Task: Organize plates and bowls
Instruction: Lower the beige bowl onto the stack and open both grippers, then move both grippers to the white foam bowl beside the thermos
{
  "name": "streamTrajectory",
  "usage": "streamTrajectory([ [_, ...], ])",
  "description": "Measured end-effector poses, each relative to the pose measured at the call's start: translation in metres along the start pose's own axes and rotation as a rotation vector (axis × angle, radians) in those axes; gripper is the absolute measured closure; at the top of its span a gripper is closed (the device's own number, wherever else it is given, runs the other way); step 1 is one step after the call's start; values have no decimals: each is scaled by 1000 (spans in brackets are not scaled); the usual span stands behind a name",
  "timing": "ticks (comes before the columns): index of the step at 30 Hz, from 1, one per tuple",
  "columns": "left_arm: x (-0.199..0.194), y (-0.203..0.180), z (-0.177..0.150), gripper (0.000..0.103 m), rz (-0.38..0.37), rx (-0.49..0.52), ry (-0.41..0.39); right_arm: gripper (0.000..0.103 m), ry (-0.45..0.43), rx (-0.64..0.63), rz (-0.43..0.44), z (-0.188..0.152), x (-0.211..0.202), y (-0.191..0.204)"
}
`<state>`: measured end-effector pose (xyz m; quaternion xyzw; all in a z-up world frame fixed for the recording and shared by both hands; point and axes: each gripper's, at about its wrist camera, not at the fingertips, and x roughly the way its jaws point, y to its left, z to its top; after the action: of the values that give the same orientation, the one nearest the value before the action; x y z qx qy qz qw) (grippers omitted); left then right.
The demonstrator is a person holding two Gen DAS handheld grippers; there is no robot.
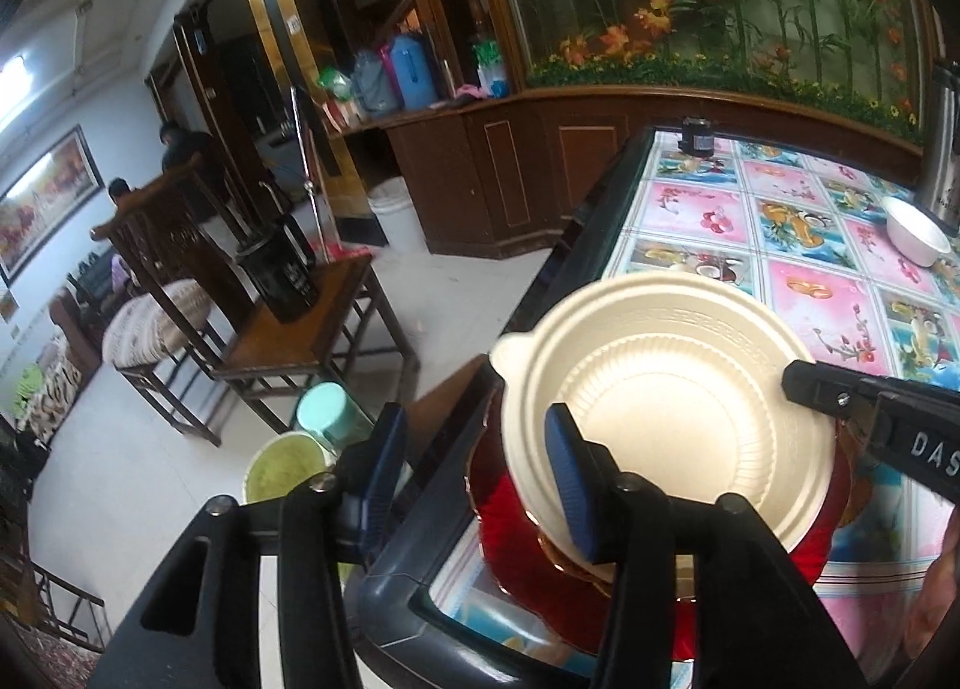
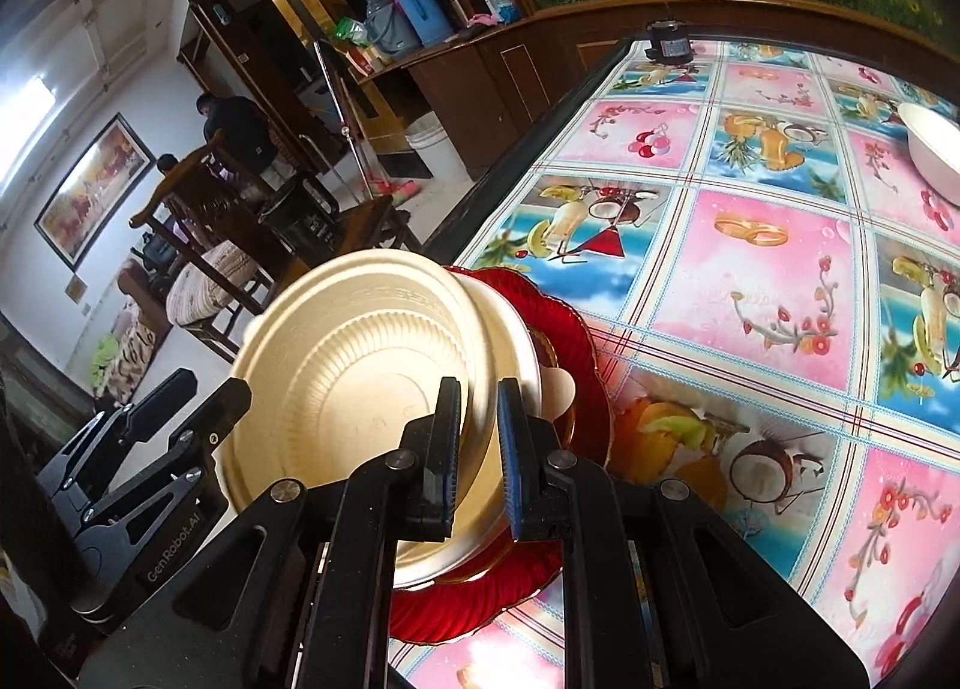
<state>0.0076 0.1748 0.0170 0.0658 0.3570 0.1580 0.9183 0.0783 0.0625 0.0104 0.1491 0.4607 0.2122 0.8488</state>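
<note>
A cream ribbed bowl (image 1: 672,407) (image 2: 360,365) hangs tilted over a stack of red plates (image 1: 516,527) (image 2: 480,599) at the table's near left corner. My right gripper (image 2: 480,449) is shut on the bowl's near rim; in the left wrist view it reaches in from the right (image 1: 801,383). Under the held bowl lies a second cream bowl (image 2: 528,353). My left gripper (image 1: 477,473) is open. The bowl's left rim sits between its jaws, and the pads do not press on it. One of its fingers (image 1: 384,461) hangs past the table edge.
The table (image 1: 708,209) (image 2: 750,245) wears a bright fruit-print cloth. A white bowl (image 1: 915,236) (image 2: 936,149) stands at the far right beside a metal flask (image 1: 942,149). A black jar (image 1: 696,136) sits at the far edge. Left are wooden chairs (image 1: 288,329) and buckets (image 1: 282,467) on the floor.
</note>
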Motion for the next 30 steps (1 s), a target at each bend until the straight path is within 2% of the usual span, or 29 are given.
streamTrajectory([
  [5,-3,0,0,47,20,4,-15,90,-43,17,18,-1,-12,-9],
  [11,-3,-1,-1,46,34,6,-10,90,-60,65,34,-1,-19,-29],
  [15,-7,3,0,41,58,0,-15,90,-66,81,12,-2,-23,-46],
  [18,-15,8,4,40,98,-12,-44,90,-77,112,-2,-2,-28,-64],
  [21,-24,10,10,40,105,-28,-75,90,-100,148,-31,0,-36,-87],
  [24,-37,5,19,34,78,-43,-114,90,-146,170,-77,3,-47,-114],
  [30,-62,-35,40,24,-53,-10,-179,90,-243,240,-172,11,-76,-179],
])
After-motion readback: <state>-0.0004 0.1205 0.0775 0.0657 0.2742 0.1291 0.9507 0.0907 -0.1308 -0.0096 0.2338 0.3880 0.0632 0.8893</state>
